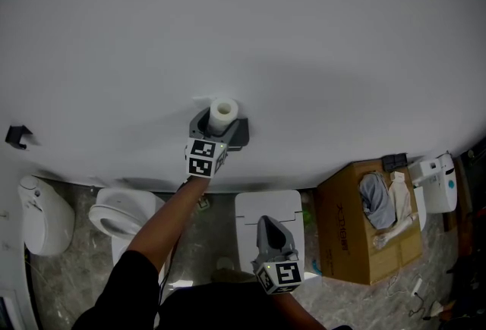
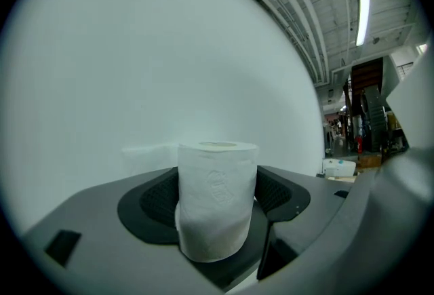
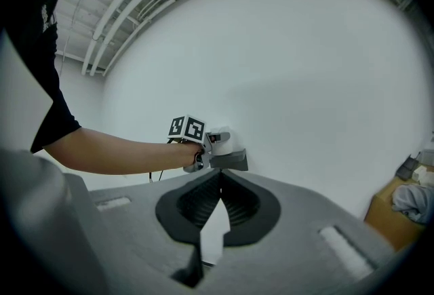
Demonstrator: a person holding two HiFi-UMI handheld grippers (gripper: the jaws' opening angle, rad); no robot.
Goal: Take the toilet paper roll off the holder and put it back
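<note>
A white toilet paper roll [image 1: 223, 113] stands upright against the white wall, between the grey jaws of my left gripper [image 1: 220, 127]. In the left gripper view the roll [image 2: 217, 192] fills the gap, and both dark pads [image 2: 157, 202] touch its sides, so the gripper is shut on it. A faint white holder [image 2: 146, 151] shows on the wall just left of and behind the roll. My right gripper [image 1: 267, 222] hangs low near my body, shut and holding nothing. Its jaws [image 3: 220, 173] meet at the tips and point toward the left gripper [image 3: 217, 151].
Below the wall stand a white toilet [image 1: 115, 219], a white fixture [image 1: 42, 224] at far left, and a white box [image 1: 267, 207] under the right gripper. A cardboard box [image 1: 345, 234] with cloths sits at right beside a white device [image 1: 437, 183]. A black bracket [image 1: 17, 136] is on the wall.
</note>
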